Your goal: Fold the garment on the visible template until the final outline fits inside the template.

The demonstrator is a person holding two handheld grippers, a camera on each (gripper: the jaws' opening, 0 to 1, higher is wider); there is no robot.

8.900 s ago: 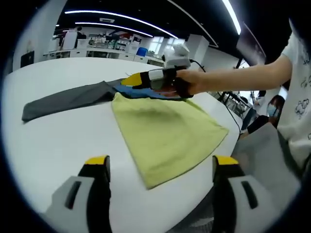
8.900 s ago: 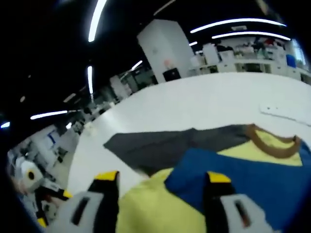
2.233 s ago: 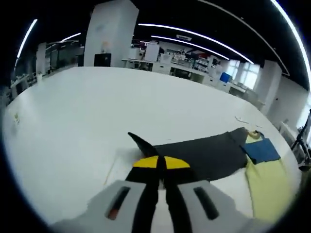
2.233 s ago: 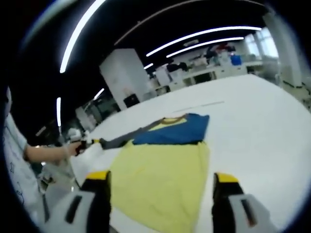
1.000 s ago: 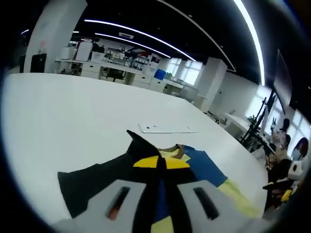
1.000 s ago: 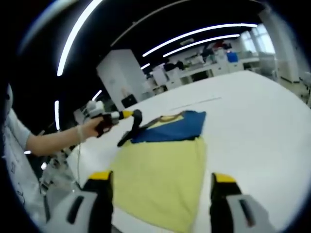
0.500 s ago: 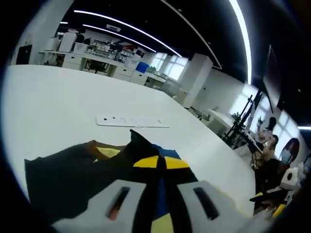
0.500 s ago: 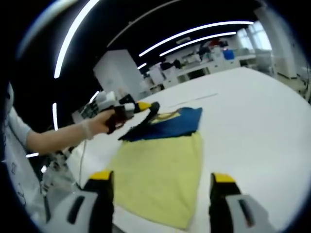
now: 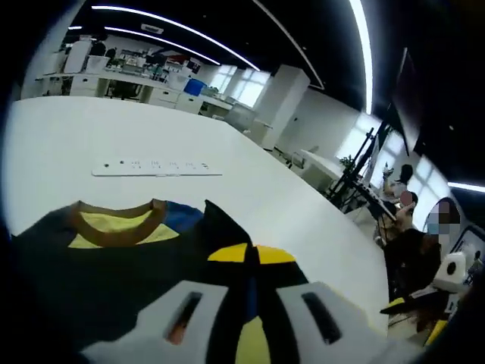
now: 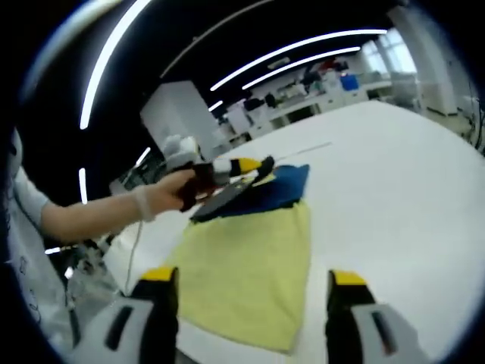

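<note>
Left gripper (image 9: 248, 254) has its jaws pressed together on a peak of dark grey sleeve (image 9: 216, 220) – pinched fabric sticks up just past the yellow tips. In the left gripper view the sleeve lies draped over the garment (image 9: 114, 227), whose brown collar (image 9: 114, 216) w/ a yellow patch inside shows beyond it, blue panel next to that. A white strip (image 9: 155, 167) lies flat on the worktop (image 9: 45, 136) further back, well apart from the garment.

Right gripper (image 10: 246, 292) hovers w/ jaws wide apart, nothing between them. In the right gripper view the yellow body of the garment (image 10: 246, 269) lies flat on the white worktop (image 10: 379, 197), lower hem nearest the jaws, blue upper part at the far end. There a hand (image 10: 170, 193) holds the left gripper (image 10: 250, 165) low over the blue area – the dark sleeve (image 10: 223, 197) runs beneath it, prob. touching the blue panel, though it's too small to be sure
</note>
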